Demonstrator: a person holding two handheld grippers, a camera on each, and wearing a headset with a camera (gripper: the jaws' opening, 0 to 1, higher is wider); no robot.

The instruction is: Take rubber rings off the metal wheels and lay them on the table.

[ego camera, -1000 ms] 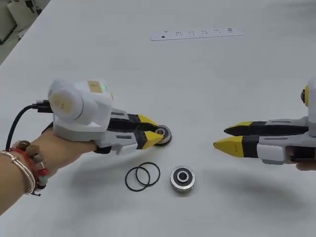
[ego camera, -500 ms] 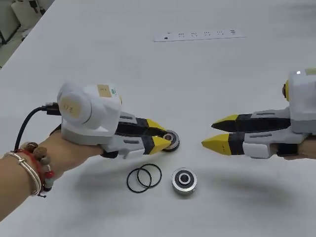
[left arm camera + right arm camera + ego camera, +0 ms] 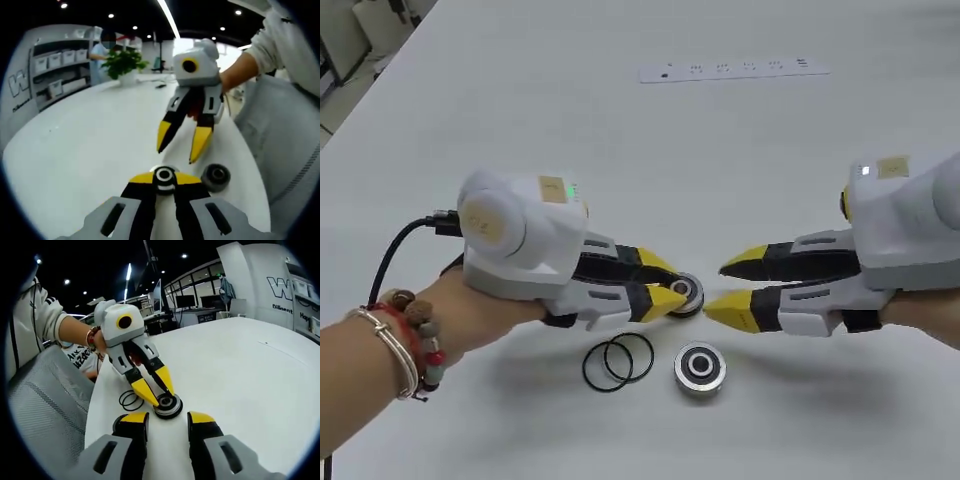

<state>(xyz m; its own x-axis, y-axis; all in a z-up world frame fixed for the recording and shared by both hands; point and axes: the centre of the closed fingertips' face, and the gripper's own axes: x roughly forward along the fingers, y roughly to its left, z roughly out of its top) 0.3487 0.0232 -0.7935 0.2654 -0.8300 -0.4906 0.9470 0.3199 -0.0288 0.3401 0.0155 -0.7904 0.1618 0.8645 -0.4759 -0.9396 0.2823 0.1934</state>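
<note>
Left gripper (image 3: 671, 288) is clamped on a metal wheel (image 3: 686, 292). The wheel sits on the table (image 3: 520, 120), face up, bore axis roughly vertical. Right gripper (image 3: 716, 288) has its jaws apart and empty, tips just right of that wheel with a clear path to it. Second wheel (image 3: 700, 367) lies flat nearer the person, two overlapped rubber rings (image 3: 617, 360) to its left. Power strip (image 3: 733, 70) is well beyond.

You're in an open-plan office that doubles as a lab, by the look of it. There's the big white desk (image 3: 620, 130) in front of you, with a power strip (image 3: 733, 70) lying near its far edge. Past the desk stand shelves (image 3: 55, 75) lined with white bins (image 3: 65, 56). A potted plant (image 3: 122, 62) sits at the desk's far end, with monitors (image 3: 187, 301) beyond. A mesh chair (image 3: 45, 390) is just beside it, and spotlights (image 3: 63, 5) shine overhead.
</note>
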